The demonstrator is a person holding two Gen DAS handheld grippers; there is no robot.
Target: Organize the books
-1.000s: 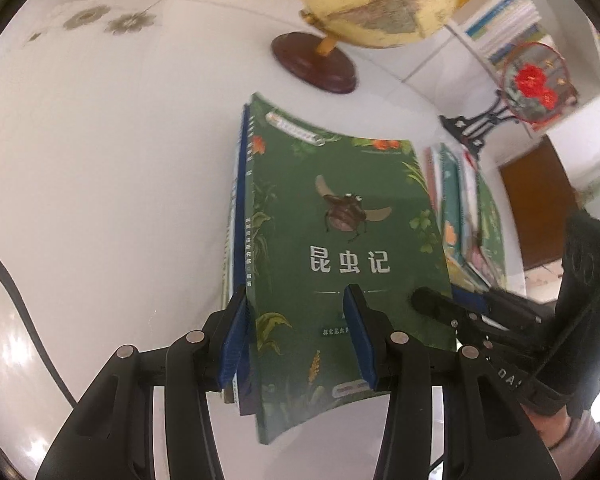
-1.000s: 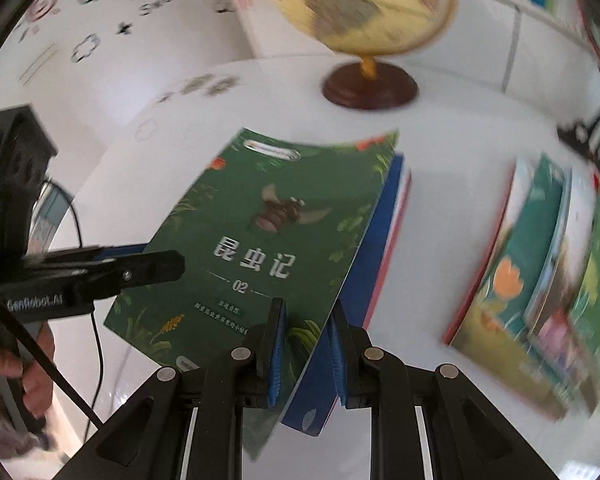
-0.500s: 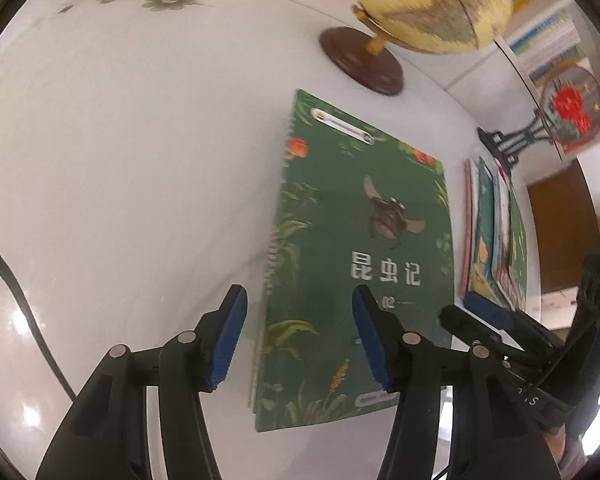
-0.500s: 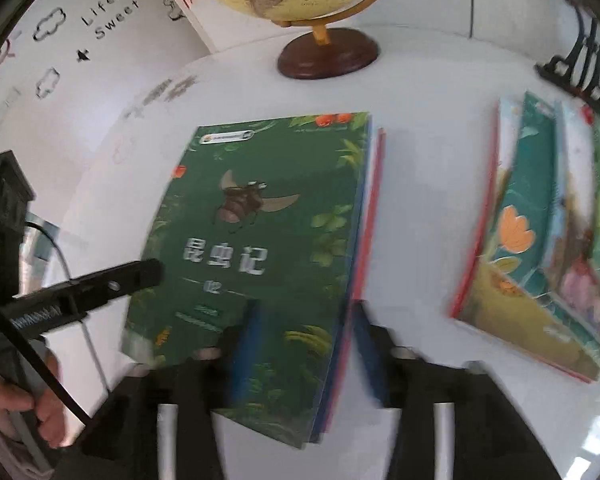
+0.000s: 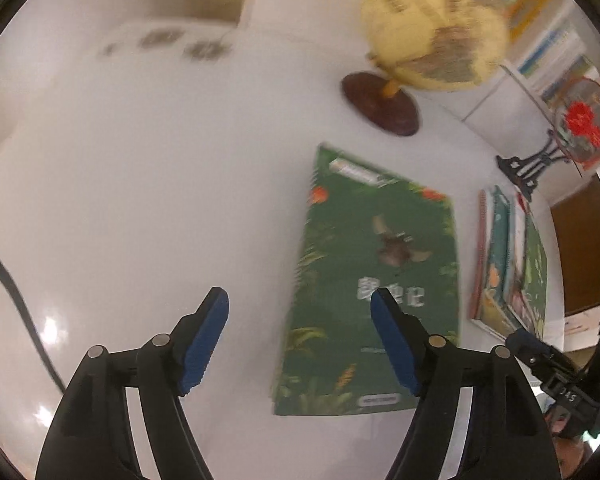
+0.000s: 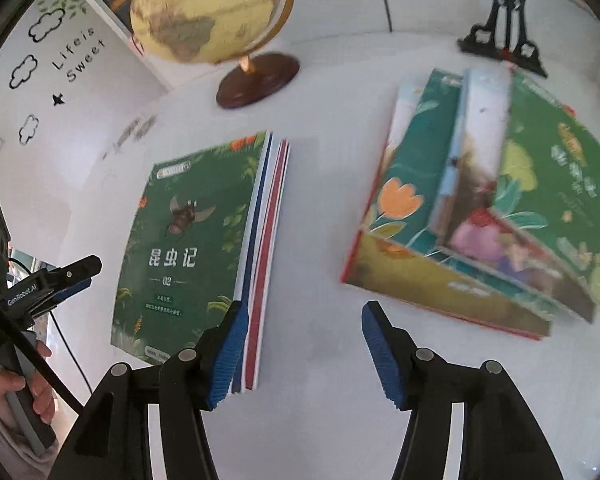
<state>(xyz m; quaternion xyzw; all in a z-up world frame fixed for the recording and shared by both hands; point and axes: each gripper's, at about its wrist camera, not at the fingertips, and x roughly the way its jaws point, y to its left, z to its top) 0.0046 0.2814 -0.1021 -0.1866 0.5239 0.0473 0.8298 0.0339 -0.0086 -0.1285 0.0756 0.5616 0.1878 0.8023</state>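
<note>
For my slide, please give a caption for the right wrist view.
Open right gripper above white table, between squared book stack and fanned books.

The left gripper [image 5: 299, 312] hangs wide open over the white table [image 5: 140, 200], nothing between its blue pads [image 5: 204, 340]. The green insect book [image 5: 372, 280] lies flat just right of centre, a fanned pile of books [image 5: 508, 264] beside it, and a globe [image 5: 432, 28] behind.
</note>
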